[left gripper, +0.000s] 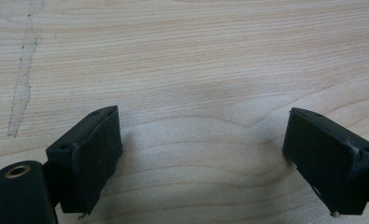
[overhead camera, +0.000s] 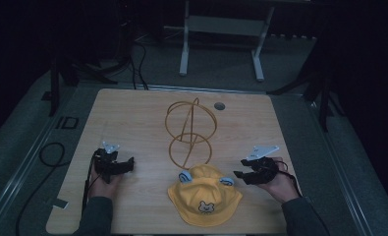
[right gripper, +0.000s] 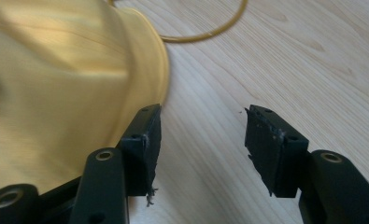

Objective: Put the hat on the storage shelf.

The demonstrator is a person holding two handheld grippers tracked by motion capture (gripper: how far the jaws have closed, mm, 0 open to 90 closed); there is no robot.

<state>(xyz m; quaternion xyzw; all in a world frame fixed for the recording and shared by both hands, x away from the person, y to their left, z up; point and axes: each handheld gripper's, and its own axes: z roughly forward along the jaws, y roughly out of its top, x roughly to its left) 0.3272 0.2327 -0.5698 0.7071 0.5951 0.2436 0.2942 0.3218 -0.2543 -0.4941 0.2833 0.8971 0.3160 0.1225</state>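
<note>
A light wooden bench [overhead camera: 132,118] is seen from above in a dim room. Near its front edge, at the middle, a yellow child's hat [overhead camera: 204,195] is laid flat, brim spread, with small blue-and-white ears on the crown and a bear face printed on the front. Just behind the hat, a yellow wire stand [overhead camera: 190,130] made of rings is set upright, its lowest ring close to the hat's crown. A small grey round disc [overhead camera: 219,105] is set into the bench near the far edge.

The left tongs [overhead camera: 128,163] are held low over the bench at the front left, well apart from the hat, by a hand in a dark sleeve. In the left gripper view they are spread wide [left gripper: 201,154], with nothing but bare wood grain between them.

The right tongs [overhead camera: 239,168] are held at the hat's right side, close to its brim, pointing towards it. In the right gripper view they are partly spread [right gripper: 202,140], with bare bench between the pads and nothing pinched. The hat [right gripper: 56,93] is seen just beside the left-hand jaw in that view, its brim edge running behind that jaw's tip; whether the fabric is touched cannot be told. A curve of the wire stand [right gripper: 205,33] is visible on the wood beyond.
</note>
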